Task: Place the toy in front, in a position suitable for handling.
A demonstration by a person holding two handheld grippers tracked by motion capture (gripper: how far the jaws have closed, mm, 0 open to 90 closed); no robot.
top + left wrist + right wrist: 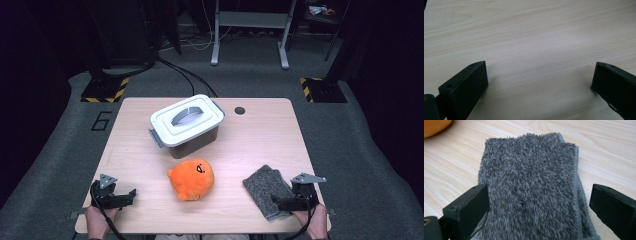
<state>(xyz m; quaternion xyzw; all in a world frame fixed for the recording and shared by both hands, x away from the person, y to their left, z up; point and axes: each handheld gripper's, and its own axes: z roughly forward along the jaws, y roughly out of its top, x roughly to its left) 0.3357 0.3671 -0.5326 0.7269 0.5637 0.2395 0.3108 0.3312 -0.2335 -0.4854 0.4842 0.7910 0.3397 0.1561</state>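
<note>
At the lower right of the high view, the right gripper (286, 202) sits over the near end of a folded grey towel (266, 190), which lies flat on the table (260, 135) with its long side running away from the person. In the right gripper view the towel (529, 187) passes between the 2 fingers (469, 210), which stand wide apart, one at each long edge, and hold nothing yet. That straddling placement looks like the set-up for a pinch across the towel's width (the fuzzy pile should give under the fingers, so a low, firm close would probably be needed).

At the lower left of the high view, the left gripper (125, 196) rests near the table's front edge, well apart from everything else. Its own view shows its fingers (465, 87) spread wide over bare wood, gripping nothing, apparently parked out of the way.

Between the 2 grippers lies an orange plush toy (192, 178), and just behind it, toward the upper middle of the frame, stands a lidded storage box (186, 125), its white lid on and handle folded flat.
</note>
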